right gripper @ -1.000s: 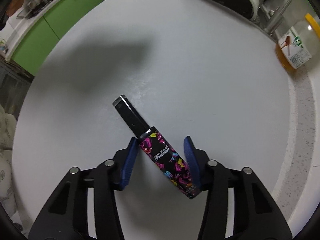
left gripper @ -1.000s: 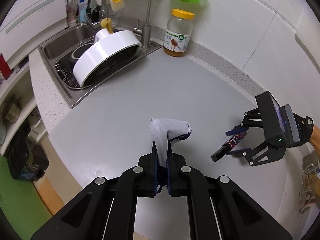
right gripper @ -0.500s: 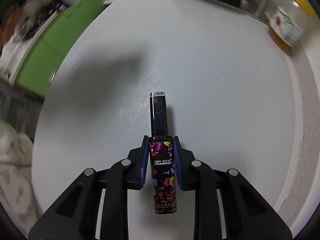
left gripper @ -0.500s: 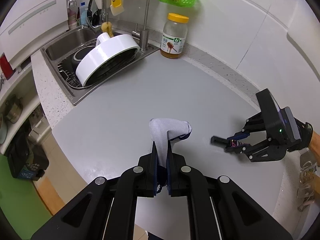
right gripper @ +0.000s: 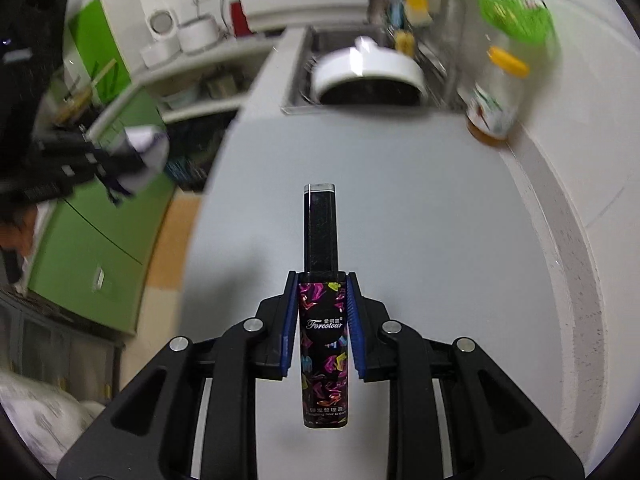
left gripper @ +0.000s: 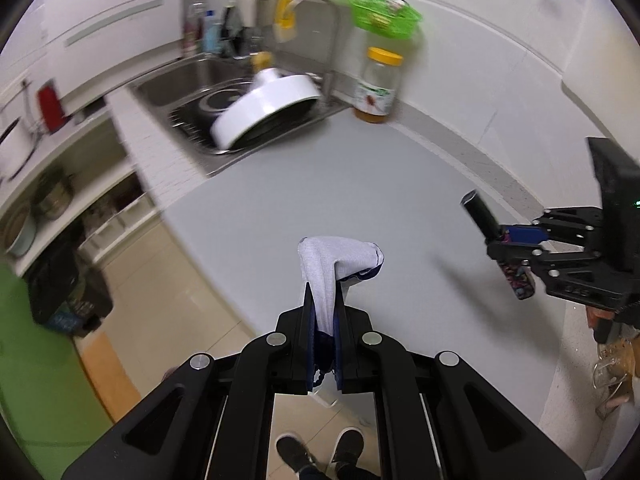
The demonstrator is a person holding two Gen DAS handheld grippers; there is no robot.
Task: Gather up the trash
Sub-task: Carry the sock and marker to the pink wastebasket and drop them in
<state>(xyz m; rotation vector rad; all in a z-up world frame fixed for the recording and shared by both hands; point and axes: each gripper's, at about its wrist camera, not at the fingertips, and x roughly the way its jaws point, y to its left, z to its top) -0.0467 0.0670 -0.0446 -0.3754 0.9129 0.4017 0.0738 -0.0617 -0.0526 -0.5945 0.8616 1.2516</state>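
My left gripper [left gripper: 323, 300] is shut on a grey-white sock [left gripper: 334, 262] with a dark blue trim, whose free end droops over the front edge of the grey counter [left gripper: 328, 184]. My right gripper [right gripper: 322, 284] is shut on a black tube [right gripper: 320, 304] printed with pink and yellow shapes and a long black cap, held in the air above the counter [right gripper: 420, 200]. In the left wrist view the right gripper [left gripper: 516, 240] hangs at the right with the tube [left gripper: 486, 220] slanting through it. The right wrist view has the left gripper [right gripper: 116, 166] with the sock [right gripper: 146, 152] at the left.
A steel sink [left gripper: 188, 80] at the back holds a white lid [left gripper: 266, 106] on a rack, with a tap beside it. A yellow-capped jar [left gripper: 378, 84] stands by the wall under a green basket [left gripper: 384, 12]. Shelves, green cabinet doors [right gripper: 92, 216] and tiled floor lie off the counter's left edge.
The right gripper closed on the tube and lifted it off the counter, rolling so the tube points straight ahead. The left gripper drew back towards the counter's front edge with the sock, rising a little.
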